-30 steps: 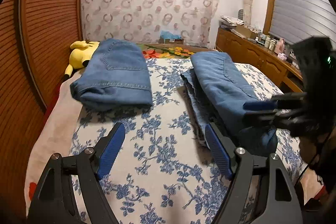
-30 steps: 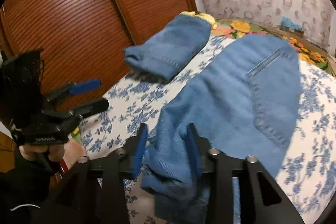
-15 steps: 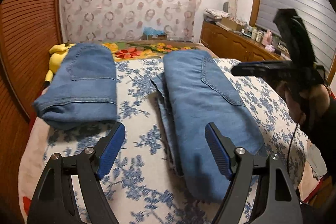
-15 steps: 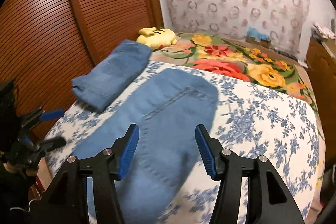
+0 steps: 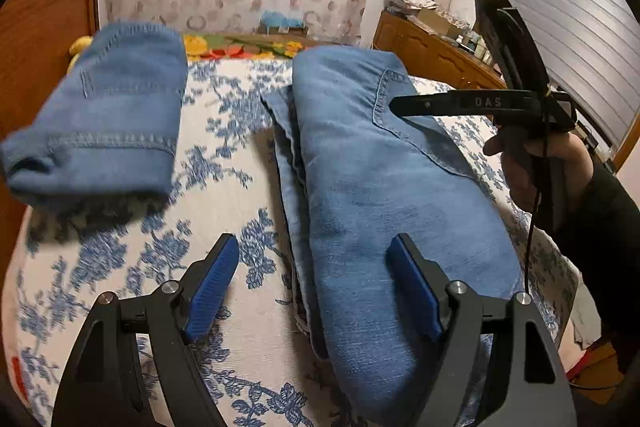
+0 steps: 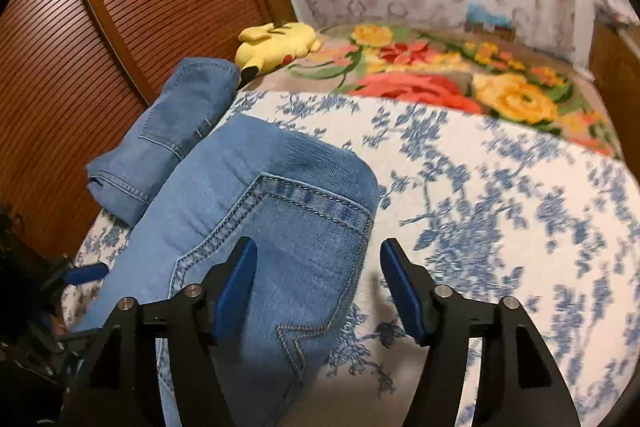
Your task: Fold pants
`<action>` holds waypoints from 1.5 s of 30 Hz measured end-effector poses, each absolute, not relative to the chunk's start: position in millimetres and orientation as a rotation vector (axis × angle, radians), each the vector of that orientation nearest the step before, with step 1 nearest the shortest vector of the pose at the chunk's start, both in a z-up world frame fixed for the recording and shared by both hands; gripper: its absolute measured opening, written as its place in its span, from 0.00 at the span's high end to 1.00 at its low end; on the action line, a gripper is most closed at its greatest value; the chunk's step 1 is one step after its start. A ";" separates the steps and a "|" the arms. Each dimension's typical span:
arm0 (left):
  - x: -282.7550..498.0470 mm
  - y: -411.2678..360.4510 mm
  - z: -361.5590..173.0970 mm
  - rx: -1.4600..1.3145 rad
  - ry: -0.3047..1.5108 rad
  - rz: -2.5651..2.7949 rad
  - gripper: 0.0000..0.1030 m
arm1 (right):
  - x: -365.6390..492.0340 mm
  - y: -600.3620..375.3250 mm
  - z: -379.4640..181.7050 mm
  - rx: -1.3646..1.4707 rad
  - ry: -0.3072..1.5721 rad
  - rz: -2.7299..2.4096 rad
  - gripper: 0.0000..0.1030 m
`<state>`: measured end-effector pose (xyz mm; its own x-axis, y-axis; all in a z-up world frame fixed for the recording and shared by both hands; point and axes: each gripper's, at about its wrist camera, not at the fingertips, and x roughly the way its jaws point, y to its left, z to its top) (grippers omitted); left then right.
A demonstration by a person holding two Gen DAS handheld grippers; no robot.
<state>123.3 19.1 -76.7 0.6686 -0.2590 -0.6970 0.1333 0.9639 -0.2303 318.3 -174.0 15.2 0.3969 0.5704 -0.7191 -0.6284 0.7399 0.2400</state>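
A pair of blue jeans lies folded lengthwise on the floral bedspread, back pocket up; it also shows in the right wrist view. My left gripper is open and empty, hovering over the near end of the jeans. My right gripper is open and empty above the pocket edge of the jeans; it also shows from the side in the left wrist view, where its tip is over the pocket.
A second, folded pair of jeans lies at the left of the bed. A yellow plush toy and a flowered blanket lie at the head. A wooden slatted door stands left, a wooden dresser right.
The right gripper let go of the jeans' end, opened and swung up over the pocket. The left gripper moved forward over the jeans, which now lie flat.
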 end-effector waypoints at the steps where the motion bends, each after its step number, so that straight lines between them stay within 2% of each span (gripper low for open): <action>1: 123.6 20.4 -78.4 -0.174 0.814 -0.225 0.24 | 322.9 -172.1 10.3 -0.066 0.893 0.767 0.34; 4: 118.7 23.5 -82.7 -0.229 0.819 -0.258 0.35 | 331.1 -166.2 -0.7 -0.026 0.923 0.806 0.34; 6: 116.8 23.0 -84.7 -0.268 0.827 -0.288 0.49 | 336.6 -162.2 -8.8 -0.004 0.945 0.831 0.34; 9: 113.3 21.5 -85.7 -0.304 0.828 -0.302 0.54 | 339.3 -156.5 -14.0 -0.001 0.946 0.842 0.39; 12: 109.9 20.6 -84.1 -0.329 0.819 -0.306 0.60 | 339.4 -154.1 -16.2 -0.003 0.927 0.852 0.51; 13: 108.2 19.8 -83.5 -0.329 0.815 -0.305 0.63 | 337.8 -154.1 -15.6 -0.006 0.910 0.849 0.60; 14: 104.7 18.4 -82.1 -0.325 0.809 -0.304 0.74 | 333.8 -154.6 -10.8 -0.008 0.891 0.845 0.68; 17: 98.4 16.1 -76.0 -0.316 0.792 -0.301 0.86 | 321.6 -151.5 -1.5 -0.035 0.828 0.824 0.78; 26: 74.7 39.8 -45.8 -0.355 0.675 -0.301 0.88 | 283.4 -123.6 54.1 -0.111 0.627 0.836 0.80; 37: 37.2 121.7 25.9 -0.335 0.456 -0.174 0.88 | 243.9 -39.9 144.9 -0.200 0.418 0.985 0.80; 41: 26.0 158.3 47.0 -0.296 0.410 -0.088 0.88 | 250.4 -3.9 152.1 -0.180 0.389 1.049 0.80; 45: 38.4 188.1 49.1 -0.254 0.423 -0.020 0.88 | 283.3 23.3 135.0 -0.136 0.406 1.095 0.80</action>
<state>38.4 188.1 49.1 0.9120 -0.0720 -0.4038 -0.0335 0.9681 -0.2482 283.3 23.3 135.0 0.3928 0.8352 -0.3849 -0.8844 0.4578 0.0908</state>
